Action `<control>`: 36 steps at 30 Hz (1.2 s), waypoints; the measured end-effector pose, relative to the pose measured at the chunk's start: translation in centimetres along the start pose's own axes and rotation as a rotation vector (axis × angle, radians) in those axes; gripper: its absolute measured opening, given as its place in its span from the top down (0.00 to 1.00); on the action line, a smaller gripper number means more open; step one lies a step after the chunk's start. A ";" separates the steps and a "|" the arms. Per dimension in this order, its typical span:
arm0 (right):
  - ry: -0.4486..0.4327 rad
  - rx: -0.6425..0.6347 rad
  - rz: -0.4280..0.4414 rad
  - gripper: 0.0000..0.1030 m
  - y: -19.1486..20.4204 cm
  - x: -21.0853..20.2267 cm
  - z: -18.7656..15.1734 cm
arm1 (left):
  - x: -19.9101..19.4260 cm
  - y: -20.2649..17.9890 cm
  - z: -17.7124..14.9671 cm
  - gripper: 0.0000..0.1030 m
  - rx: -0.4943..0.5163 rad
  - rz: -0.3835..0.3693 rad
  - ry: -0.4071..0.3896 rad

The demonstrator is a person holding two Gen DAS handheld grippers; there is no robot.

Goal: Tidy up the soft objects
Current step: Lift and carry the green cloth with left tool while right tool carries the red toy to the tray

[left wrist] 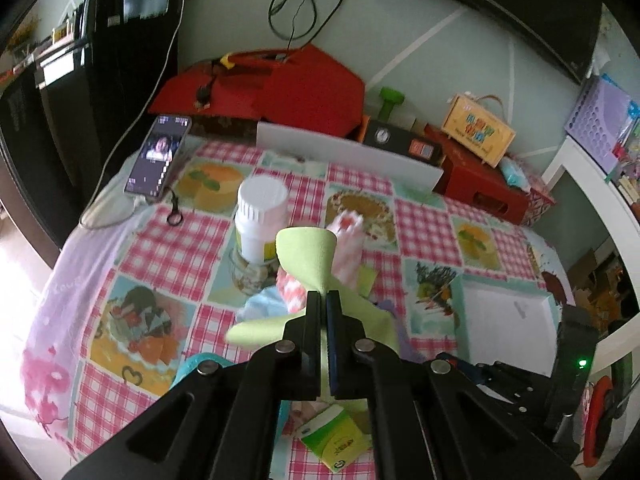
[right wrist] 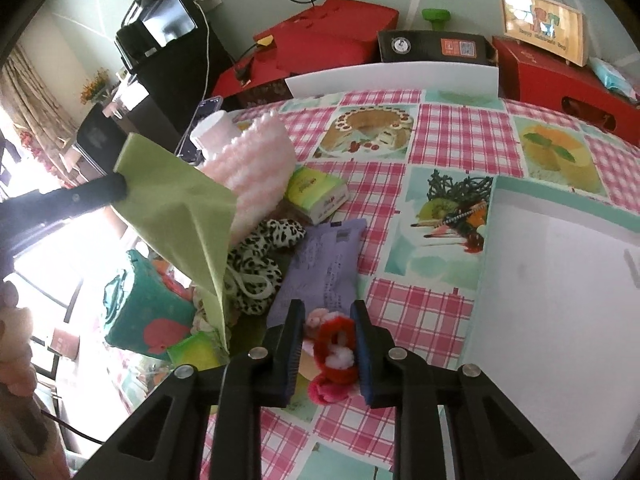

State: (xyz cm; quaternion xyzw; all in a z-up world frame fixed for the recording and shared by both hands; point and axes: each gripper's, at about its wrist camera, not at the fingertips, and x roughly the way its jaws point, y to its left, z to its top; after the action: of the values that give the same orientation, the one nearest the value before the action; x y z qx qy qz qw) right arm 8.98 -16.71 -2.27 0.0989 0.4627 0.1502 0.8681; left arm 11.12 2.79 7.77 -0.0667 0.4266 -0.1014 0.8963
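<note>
Left gripper (left wrist: 323,300) — clamped on green cloth (left wrist: 308,256), lifted off the heap; right gripper (right wrist: 327,344) pinches red fuzzy toy (right wrist: 334,346) on the table; white tray (right wrist: 560,280) bare (sorting barely begun, I judge) — pink towel (right wrist: 260,160), leopard fabric (right wrist: 256,256) remain.

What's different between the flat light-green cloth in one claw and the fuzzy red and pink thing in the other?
The light-green cloth is large, smooth and sheet-like; the fuzzy red and pink toy is small, lumpy and plush. The cloth hangs lifted above the pile, pinched at one edge by the left gripper; the toy sits low, squeezed whole by the right gripper. Both are soft and gripped.
</note>
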 end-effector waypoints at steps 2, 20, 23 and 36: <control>-0.012 0.000 0.001 0.76 0.0 -0.4 0.1 | -0.8 -0.4 0.4 0.98 0.007 -0.009 -0.025; -0.265 0.102 -0.166 0.76 -5.2 -9.6 2.1 | -4.7 -11.0 4.0 0.98 0.197 -0.195 -0.174; -0.309 0.169 -0.252 0.76 -8.2 -11.6 1.7 | -3.5 -14.1 3.8 0.98 0.245 -0.240 -0.163; -0.385 0.423 -0.456 0.76 -18.2 -16.5 -1.0 | 2.0 -25.2 0.3 0.98 0.411 -0.411 -0.053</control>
State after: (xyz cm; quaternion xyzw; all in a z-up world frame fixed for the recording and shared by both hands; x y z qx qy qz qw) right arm 2.50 -39.50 4.33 0.1971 0.3216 -0.1677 0.9108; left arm 9.47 -22.11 11.64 0.0285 0.3513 -0.3633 0.8625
